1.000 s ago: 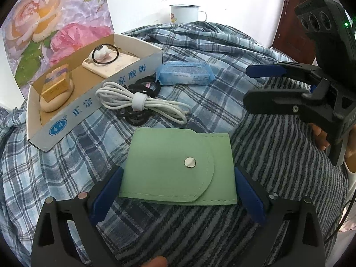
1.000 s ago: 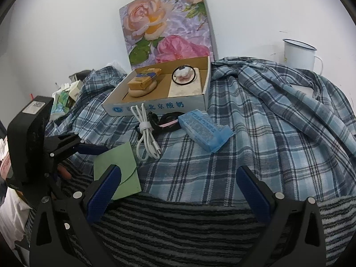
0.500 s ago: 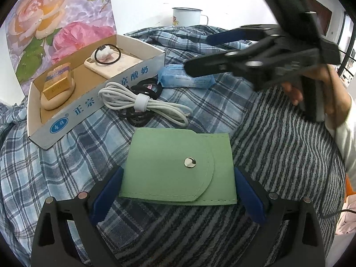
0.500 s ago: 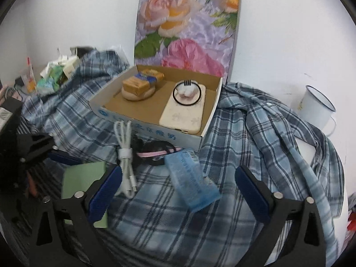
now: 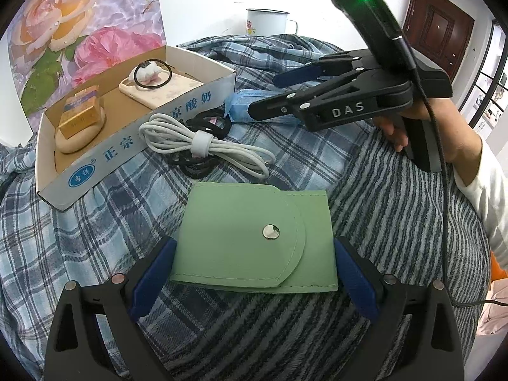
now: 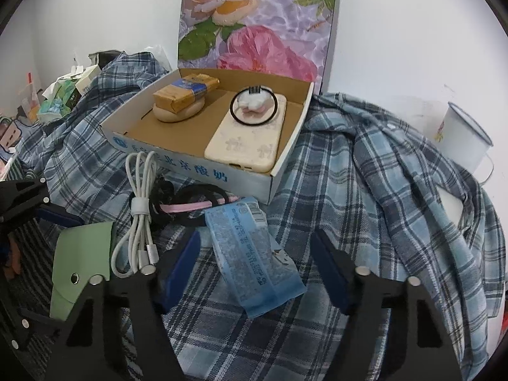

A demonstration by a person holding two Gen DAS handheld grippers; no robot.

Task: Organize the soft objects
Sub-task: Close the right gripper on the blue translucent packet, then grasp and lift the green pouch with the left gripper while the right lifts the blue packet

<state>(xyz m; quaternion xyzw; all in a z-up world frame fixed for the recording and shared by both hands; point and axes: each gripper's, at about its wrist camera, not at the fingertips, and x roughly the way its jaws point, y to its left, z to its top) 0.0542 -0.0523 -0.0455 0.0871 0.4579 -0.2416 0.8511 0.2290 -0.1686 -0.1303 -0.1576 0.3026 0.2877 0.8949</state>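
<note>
A green snap pouch [image 5: 254, 235] lies flat on the cloth between the open fingers of my left gripper [image 5: 254, 270], which straddles its near edge without squeezing it; the pouch also shows in the right wrist view [image 6: 79, 266]. My right gripper [image 6: 257, 263] is open, one finger on each side of a blue tissue pack [image 6: 254, 254]; it shows from the side in the left wrist view [image 5: 266, 95]. A coiled white cable [image 5: 203, 146] and black hair ties [image 5: 209, 120] lie beside an open cardboard box [image 5: 133, 146] holding a phone case [image 6: 250, 139] and a tan block [image 6: 184, 95].
The box's floral lid [image 6: 260, 22] stands upright behind it. A white enamel mug [image 6: 463, 139] sits at the right on a plaid shirt [image 6: 381, 190]. A striped grey cloth [image 5: 397, 222] covers the near side. Clutter [image 6: 63, 95] lies far left.
My right gripper has moved forward and down over the blue tissue pack, now straddling it. My left gripper has stayed around the green pouch.
</note>
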